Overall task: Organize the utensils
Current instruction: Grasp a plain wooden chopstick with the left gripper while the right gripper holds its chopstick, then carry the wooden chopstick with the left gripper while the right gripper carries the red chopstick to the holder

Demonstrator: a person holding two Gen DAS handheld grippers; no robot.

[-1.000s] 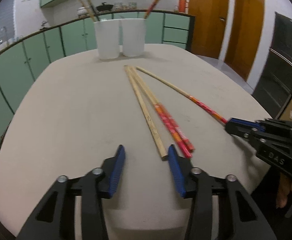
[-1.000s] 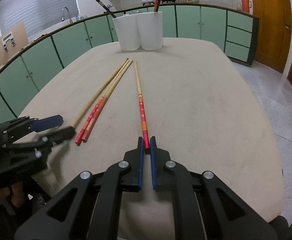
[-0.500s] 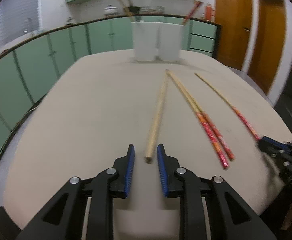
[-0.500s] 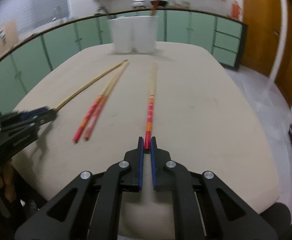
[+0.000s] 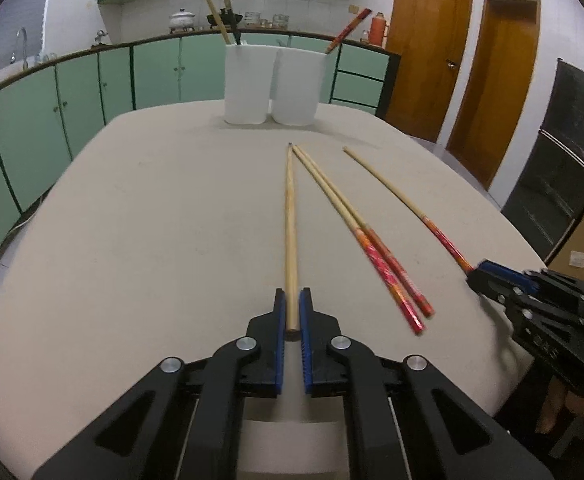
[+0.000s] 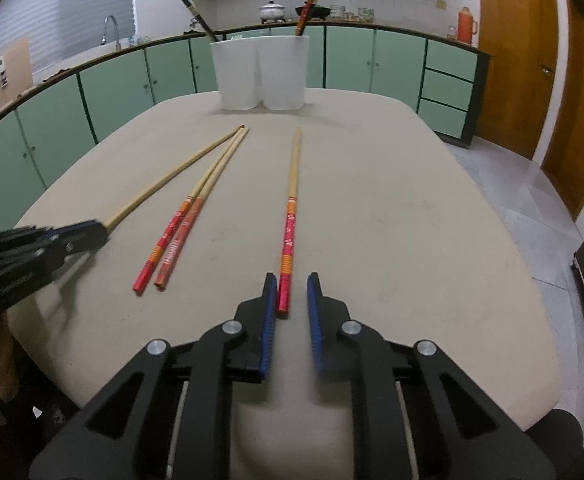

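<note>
My left gripper [image 5: 292, 306] is shut on the near end of a plain wooden chopstick [image 5: 290, 220] that lies on the beige table [image 5: 151, 220]. My right gripper [image 6: 292, 294] is open, its fingers on either side of the red end of a red-handled chopstick [image 6: 289, 216]. A pair of red-handled chopsticks [image 5: 356, 228] lies between them; it also shows in the right wrist view [image 6: 189, 216]. Two white holders stand at the far edge, the left one [image 5: 247, 84] with chopsticks in it and the right one [image 5: 298, 86] with a red chopstick.
Green cabinets [image 5: 91, 88] run behind the table. Wooden doors [image 5: 428, 48] stand at the right. The table's right edge drops to a tiled floor [image 6: 532, 208]. The left gripper shows in the right wrist view [image 6: 75, 236], the right gripper in the left wrist view [image 5: 488, 276].
My left gripper has closed on the plain wooden chopstick after lining up with it. My right gripper, shut on the red-handled chopstick before, has opened.
</note>
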